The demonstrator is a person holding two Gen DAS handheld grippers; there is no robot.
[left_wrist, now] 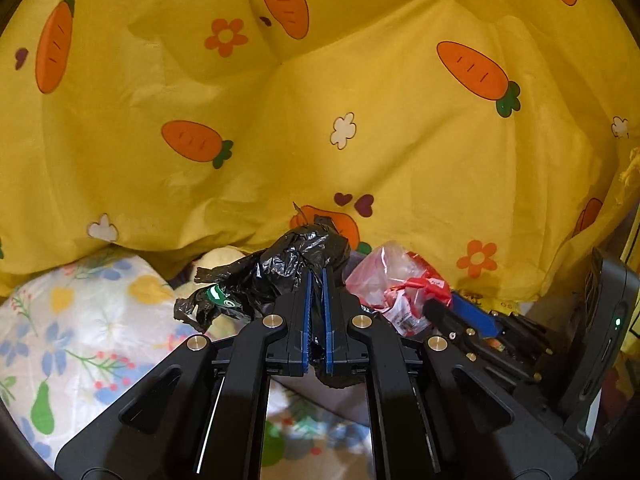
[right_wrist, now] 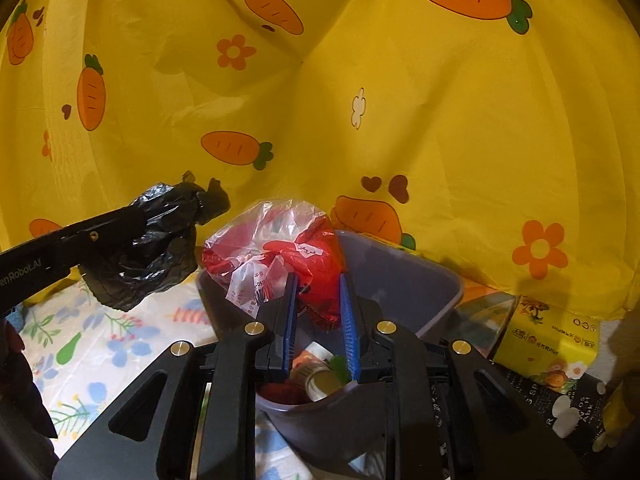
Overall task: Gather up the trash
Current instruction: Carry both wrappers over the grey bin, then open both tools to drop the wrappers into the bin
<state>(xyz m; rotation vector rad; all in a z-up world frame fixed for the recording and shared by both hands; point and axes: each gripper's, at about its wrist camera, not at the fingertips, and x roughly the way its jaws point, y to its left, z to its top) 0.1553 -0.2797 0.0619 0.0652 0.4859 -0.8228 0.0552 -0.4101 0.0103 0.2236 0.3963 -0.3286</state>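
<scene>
The left gripper is clamping a black bag aloft; the right gripper, jaws narrowed on red wrappers, is holding them over the grey bin for disposal.

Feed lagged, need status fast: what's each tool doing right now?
Left tool: closed on the black trash bag.
Right tool: closed on the red plastic bag, over the grey bin.

Bag over bin, before quilt
</scene>
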